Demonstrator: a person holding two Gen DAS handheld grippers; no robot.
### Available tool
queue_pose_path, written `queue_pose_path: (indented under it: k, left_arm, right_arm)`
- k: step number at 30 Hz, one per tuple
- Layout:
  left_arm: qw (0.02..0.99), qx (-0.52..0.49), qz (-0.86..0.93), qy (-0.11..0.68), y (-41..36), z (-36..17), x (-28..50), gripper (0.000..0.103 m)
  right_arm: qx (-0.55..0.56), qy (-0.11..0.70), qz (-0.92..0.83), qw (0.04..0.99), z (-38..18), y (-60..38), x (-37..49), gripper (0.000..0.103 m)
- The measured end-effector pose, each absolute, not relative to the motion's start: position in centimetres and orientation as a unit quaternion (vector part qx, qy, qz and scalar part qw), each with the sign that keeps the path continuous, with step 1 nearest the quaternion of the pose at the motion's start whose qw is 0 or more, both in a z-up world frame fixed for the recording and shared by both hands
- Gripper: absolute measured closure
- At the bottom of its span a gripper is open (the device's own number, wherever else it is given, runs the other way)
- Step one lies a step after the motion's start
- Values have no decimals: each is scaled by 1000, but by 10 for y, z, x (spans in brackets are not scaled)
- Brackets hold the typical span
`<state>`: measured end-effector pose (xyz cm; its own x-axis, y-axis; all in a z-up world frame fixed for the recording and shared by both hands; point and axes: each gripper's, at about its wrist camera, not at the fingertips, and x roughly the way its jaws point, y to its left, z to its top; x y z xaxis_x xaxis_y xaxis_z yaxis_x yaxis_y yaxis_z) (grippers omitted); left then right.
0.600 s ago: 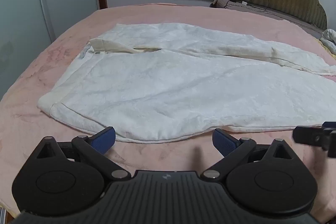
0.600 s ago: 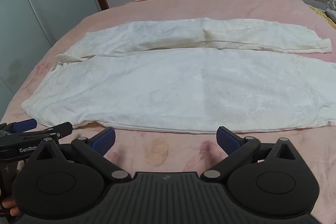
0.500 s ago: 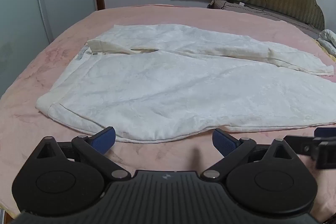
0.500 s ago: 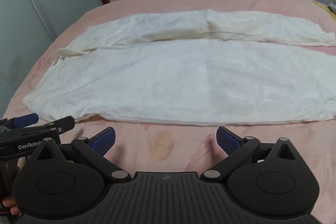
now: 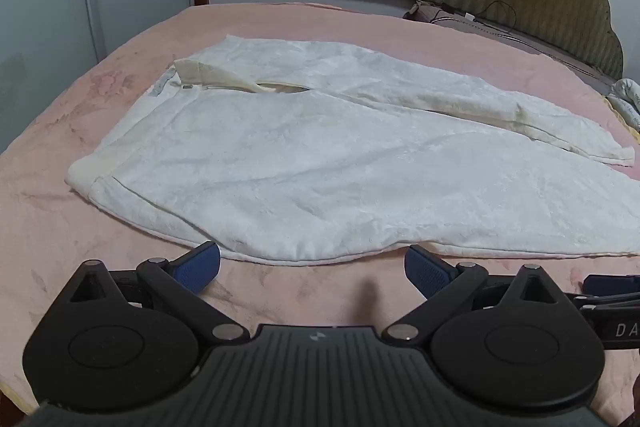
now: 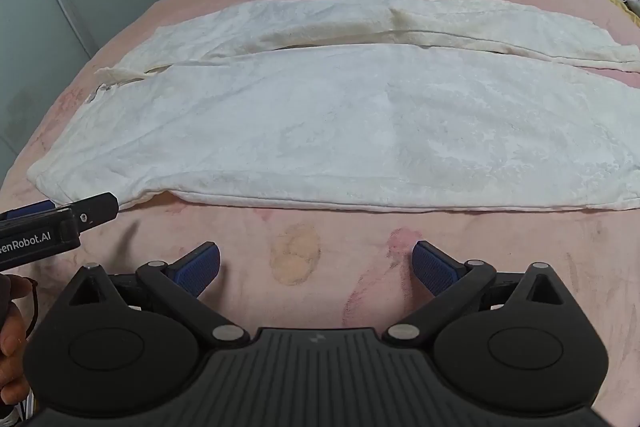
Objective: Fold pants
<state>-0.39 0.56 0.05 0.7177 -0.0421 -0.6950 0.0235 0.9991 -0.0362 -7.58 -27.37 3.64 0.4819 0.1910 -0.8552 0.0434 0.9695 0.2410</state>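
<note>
White pants (image 5: 340, 167) lying flat on the pink bed (image 5: 60, 227), unfolded.
Left tongs (image 5: 312, 263) and right tongs (image 6: 316, 263), both spread, hover at the near hem; a shallow pinch risks lifting one layer only.

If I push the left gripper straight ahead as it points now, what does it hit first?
Most likely the near hem of the white pants. The left gripper is open just short of that edge, over the pink bedspread. Its height above the bed is unclear.
</note>
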Motion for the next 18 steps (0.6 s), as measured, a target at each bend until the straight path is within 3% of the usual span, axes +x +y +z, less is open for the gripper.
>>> queue_pose_path:
  k: [18]
  left_arm:
    - [927,8,-24,374,-1,-3,-5,3]
  right_arm:
    - [99,503,43,858,33,-265,-80,0]
